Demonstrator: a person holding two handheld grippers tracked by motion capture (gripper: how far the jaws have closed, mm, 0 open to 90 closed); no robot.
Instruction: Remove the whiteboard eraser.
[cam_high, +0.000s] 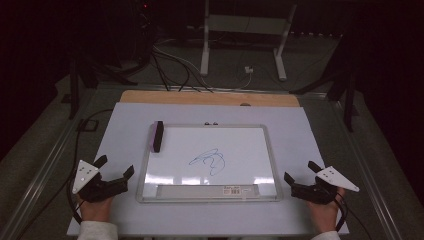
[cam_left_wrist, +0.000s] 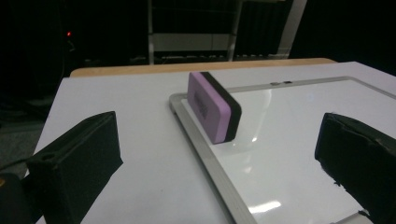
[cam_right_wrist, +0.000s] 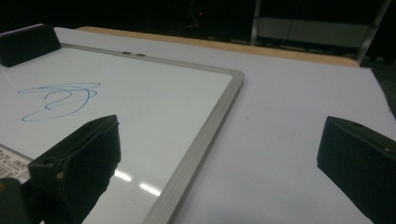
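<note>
Left gripper (cam_high: 116, 167) and right gripper (cam_high: 300, 170) flanking the whiteboard (cam_high: 267, 150), fingers (cam_left_wrist: 77, 158) spread.

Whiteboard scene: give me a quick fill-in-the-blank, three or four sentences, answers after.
1. The scribble on the whiteboard is drawn in ____ ink.
2. The eraser stands on edge at the whiteboard's far-____ corner in the high view.
3. The left hand-held gripper and the right hand-held gripper both have their jaws ____.
4. The eraser's two layers are black and ____.

Missing words: blue; left; open; purple
</note>
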